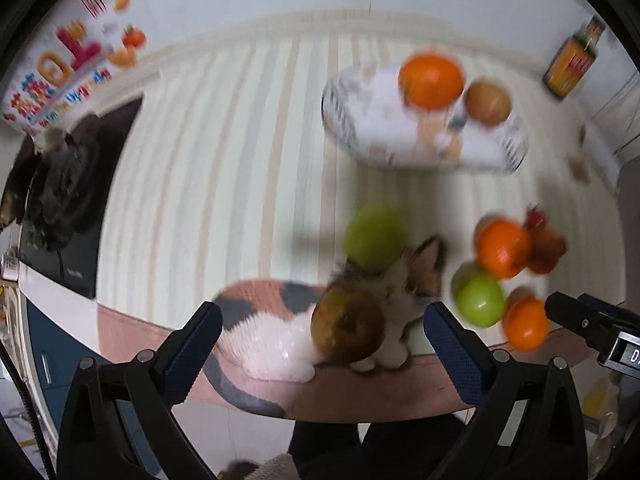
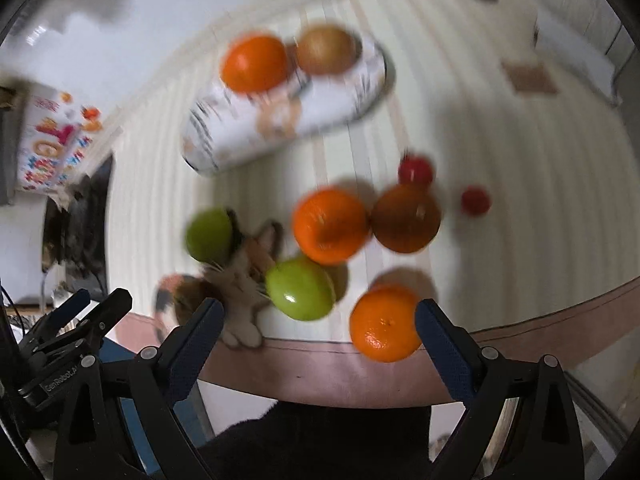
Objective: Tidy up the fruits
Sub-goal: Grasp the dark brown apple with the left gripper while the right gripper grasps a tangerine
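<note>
The left gripper (image 1: 322, 334) is wide open with a round brown fruit (image 1: 347, 326) between its jaws (not touching); the right gripper (image 2: 319, 328) gapes around a round orange (image 2: 383, 323)

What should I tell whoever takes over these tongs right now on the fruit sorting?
Left tongs: open, empty, brown fruit lying between the tips against the cat figure.
Right tongs: open, empty, near orange at the table's front edge.
Done: one orange and one brown fruit are in the tray.
Left on the striped cloth: two green apples, another orange, a dark brown fruit, two small red fruits.
</note>
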A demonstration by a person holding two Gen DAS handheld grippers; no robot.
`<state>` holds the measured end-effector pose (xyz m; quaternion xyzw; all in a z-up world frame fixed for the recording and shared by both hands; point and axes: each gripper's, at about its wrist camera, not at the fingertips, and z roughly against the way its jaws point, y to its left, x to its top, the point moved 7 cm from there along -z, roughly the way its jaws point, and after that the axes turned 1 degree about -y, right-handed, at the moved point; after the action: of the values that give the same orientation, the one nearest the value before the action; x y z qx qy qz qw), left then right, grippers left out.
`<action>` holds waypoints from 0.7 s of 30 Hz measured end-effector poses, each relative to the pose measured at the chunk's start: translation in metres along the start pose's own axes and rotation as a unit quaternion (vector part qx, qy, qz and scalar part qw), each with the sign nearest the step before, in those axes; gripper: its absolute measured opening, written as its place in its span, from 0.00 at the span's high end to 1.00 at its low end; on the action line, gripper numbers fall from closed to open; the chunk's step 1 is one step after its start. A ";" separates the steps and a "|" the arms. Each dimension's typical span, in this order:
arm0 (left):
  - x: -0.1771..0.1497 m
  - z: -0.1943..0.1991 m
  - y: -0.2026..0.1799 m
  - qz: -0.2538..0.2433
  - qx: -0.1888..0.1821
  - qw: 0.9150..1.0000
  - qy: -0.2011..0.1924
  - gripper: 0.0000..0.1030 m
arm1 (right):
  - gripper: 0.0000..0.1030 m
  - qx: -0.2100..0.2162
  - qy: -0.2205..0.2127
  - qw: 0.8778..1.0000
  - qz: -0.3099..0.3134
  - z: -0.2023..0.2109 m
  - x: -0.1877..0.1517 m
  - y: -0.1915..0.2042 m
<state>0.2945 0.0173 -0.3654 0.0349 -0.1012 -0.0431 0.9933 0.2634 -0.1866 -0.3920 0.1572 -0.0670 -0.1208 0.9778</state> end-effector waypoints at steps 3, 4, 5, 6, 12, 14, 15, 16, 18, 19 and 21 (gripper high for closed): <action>-0.005 -0.027 -0.006 -0.012 0.003 0.999 0.030 0.00 | 0.05 -0.043 0.015 0.999 0.005 -0.023 -0.010 -0.016; -0.007 -0.035 -0.007 -0.016 0.005 0.999 0.038 0.00 | 0.05 -0.049 0.018 0.999 0.006 -0.027 -0.011 -0.019; -0.009 -0.046 -0.011 -0.020 0.002 0.998 0.052 0.00 | 0.05 -0.058 0.022 0.998 0.007 -0.031 -0.014 -0.024; -0.009 -0.052 -0.013 -0.020 0.001 0.998 0.060 0.00 | 0.06 -0.063 0.028 0.998 0.009 -0.036 -0.017 -0.028; -0.018 -0.091 -0.024 -0.014 -0.027 0.994 0.104 0.10 | 0.34 -0.086 0.052 0.995 0.020 -0.062 -0.029 -0.045; -0.019 -0.094 -0.026 -0.010 -0.031 0.994 0.105 0.38 | 0.34 -0.085 0.047 0.995 0.022 -0.063 -0.031 -0.048; -0.020 -0.094 -0.024 -0.008 -0.026 0.994 0.102 0.40 | 0.35 -0.084 0.048 0.995 0.025 -0.063 -0.032 -0.048; -0.020 -0.093 -0.024 -0.003 -0.032 0.995 0.098 0.41 | 0.35 -0.083 0.050 0.995 0.028 -0.062 -0.033 -0.048; -0.024 -0.091 -0.023 0.008 -0.042 0.994 0.099 0.41 | 0.35 -0.075 0.055 0.995 0.036 -0.062 -0.038 -0.047; -0.026 -0.090 -0.022 0.004 -0.043 0.994 0.099 0.41 | 0.35 -0.072 0.059 0.995 0.039 -0.063 -0.041 -0.047; -0.033 -0.090 -0.025 -0.003 -0.041 0.994 0.101 0.41 | 0.34 -0.070 0.063 0.995 0.043 -0.064 -0.043 -0.046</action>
<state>0.2785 0.0014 -0.4614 -0.0018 0.0014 -0.0461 0.9989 0.2228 -0.1996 -0.4712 0.0929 -0.0037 -0.0733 0.9930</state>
